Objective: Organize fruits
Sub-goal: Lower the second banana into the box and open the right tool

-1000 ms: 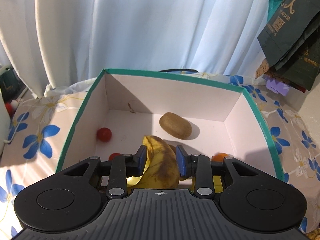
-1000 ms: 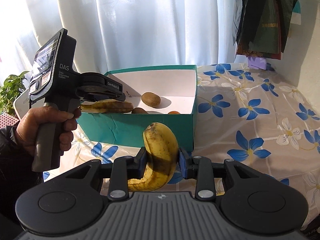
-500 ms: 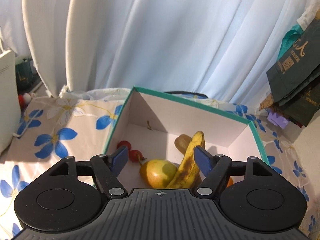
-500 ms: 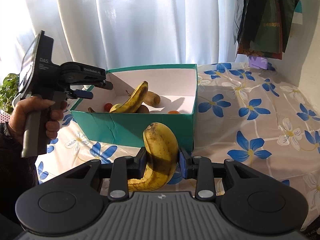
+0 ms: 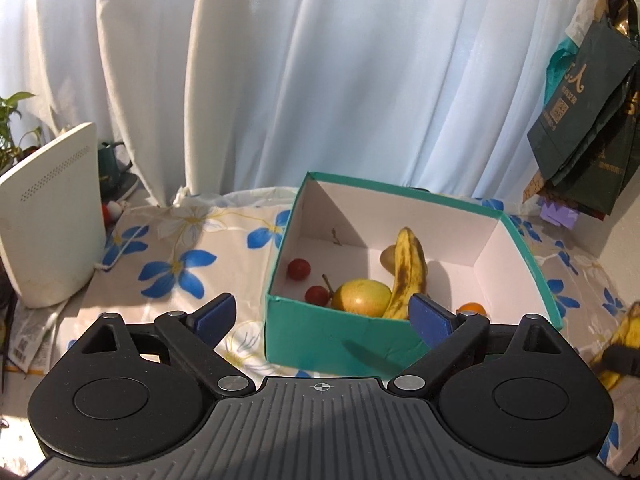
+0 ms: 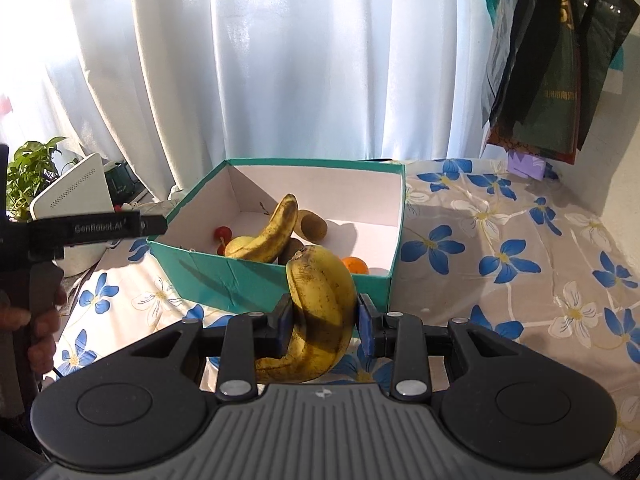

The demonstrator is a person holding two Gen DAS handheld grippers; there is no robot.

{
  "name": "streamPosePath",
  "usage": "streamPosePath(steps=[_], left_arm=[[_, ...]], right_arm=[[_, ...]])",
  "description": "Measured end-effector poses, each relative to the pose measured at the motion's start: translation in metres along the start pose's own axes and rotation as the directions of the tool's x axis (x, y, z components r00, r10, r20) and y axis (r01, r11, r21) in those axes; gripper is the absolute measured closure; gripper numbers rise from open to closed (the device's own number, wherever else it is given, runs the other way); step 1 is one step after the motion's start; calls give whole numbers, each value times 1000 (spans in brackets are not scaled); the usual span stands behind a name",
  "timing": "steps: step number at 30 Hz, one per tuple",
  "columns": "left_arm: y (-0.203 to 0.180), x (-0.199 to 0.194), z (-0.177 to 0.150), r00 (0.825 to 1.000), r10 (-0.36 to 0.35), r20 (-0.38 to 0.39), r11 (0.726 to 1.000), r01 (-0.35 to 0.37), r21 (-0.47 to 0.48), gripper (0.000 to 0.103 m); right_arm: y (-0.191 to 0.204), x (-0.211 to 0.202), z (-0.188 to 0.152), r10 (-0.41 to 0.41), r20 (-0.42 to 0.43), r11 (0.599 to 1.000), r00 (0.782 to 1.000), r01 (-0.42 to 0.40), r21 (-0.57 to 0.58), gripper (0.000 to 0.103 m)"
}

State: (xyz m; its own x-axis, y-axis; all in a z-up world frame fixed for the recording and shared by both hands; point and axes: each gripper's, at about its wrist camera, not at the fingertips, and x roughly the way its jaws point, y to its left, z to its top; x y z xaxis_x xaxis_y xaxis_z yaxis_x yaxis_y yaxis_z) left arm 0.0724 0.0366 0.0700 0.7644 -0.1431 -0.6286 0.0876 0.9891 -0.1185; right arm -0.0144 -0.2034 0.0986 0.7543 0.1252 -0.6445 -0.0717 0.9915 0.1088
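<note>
A teal box (image 5: 360, 340) (image 6: 248, 276) with a white inside stands on the flowered tablecloth. In it lie a spotted banana (image 5: 404, 276) (image 6: 272, 232), a yellow-green apple (image 5: 362, 296), two red cherry tomatoes (image 5: 299, 269), a kiwi (image 6: 314, 224) and a small orange (image 6: 354, 266). My left gripper (image 5: 322, 316) is open and empty, in front of the box's near wall. My right gripper (image 6: 324, 322) is shut on a second banana (image 6: 320, 308), held in front of the box's near right corner.
A white router-like device (image 5: 52, 216) stands at the left, with a plant (image 6: 28, 172) behind it. White curtains hang behind the table. Dark bags (image 5: 588, 128) hang at the right, above a purple item (image 6: 526, 166).
My left gripper let go of its banana into the box, opened wide and drew back out and to the left. My right gripper kept hold of its banana and stayed roughly in place.
</note>
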Motion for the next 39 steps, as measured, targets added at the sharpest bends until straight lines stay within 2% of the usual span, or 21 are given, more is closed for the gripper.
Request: streamPosePath(steps=[9, 25, 39], left_arm=[[0, -15, -8, 1000, -30, 9, 1000, 30, 4, 7], [-5, -17, -18, 1000, 1, -16, 999, -1, 41, 7], [-7, -20, -23, 999, 30, -24, 999, -28, 47, 3]], right_arm=[[3, 0, 35, -9, 40, 998, 999, 11, -63, 71], [-6, 34, 82, -51, 72, 994, 996, 58, -95, 71], [-12, 73, 82, -69, 20, 992, 997, 71, -108, 71]])
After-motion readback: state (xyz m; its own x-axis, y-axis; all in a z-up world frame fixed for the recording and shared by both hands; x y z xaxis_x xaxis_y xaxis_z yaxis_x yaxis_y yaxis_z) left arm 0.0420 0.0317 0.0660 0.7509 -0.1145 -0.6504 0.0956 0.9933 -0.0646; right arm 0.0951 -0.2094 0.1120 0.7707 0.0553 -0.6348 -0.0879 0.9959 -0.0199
